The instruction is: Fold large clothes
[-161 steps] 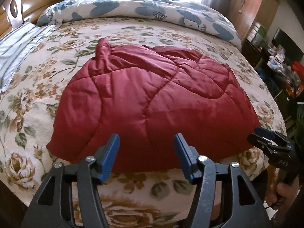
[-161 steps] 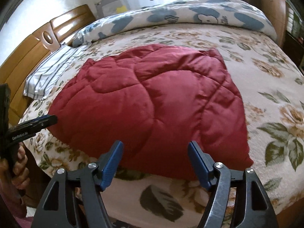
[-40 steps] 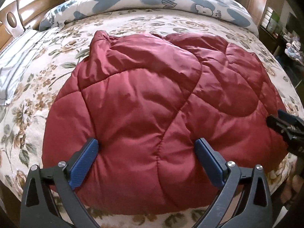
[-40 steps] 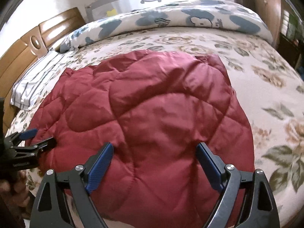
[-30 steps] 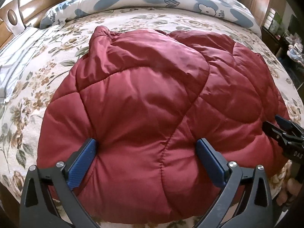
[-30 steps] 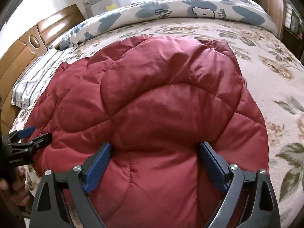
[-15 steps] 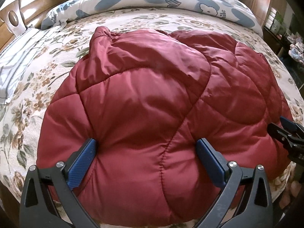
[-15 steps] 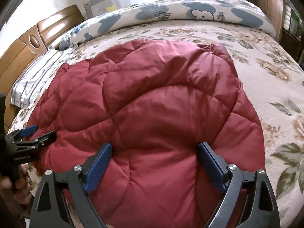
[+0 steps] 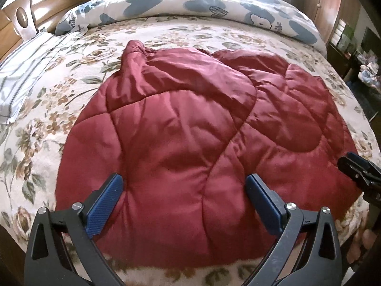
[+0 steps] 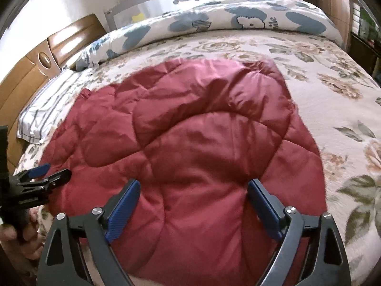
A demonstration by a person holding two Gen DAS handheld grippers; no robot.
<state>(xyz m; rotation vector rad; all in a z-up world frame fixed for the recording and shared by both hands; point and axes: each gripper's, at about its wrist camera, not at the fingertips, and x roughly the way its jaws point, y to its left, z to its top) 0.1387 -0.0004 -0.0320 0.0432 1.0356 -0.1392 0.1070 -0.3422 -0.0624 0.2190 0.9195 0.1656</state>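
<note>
A dark red quilted padded coat [image 9: 190,143] lies spread flat on the floral bed cover; it also fills the right wrist view [image 10: 202,155]. My left gripper [image 9: 184,201] is open, its blue pads wide apart just above the coat's near hem at the left. My right gripper [image 10: 194,205] is open too, over the near hem at the right. Each gripper shows at the edge of the other's view: the right gripper [image 9: 359,169] and the left gripper [image 10: 40,178]. Neither holds any cloth.
The bed [image 9: 59,95] has a floral cover, a rolled blue-and-white duvet [image 9: 202,9] along the far side and a striped pillow [image 9: 21,71] at the left by the wooden headboard [image 10: 35,71]. Cupboards and a cluttered shelf [image 9: 366,64] stand at the right.
Both grippers have pulled back and up a little from the coat's near hem, so more of the bed cover shows below it. Both stay open.
</note>
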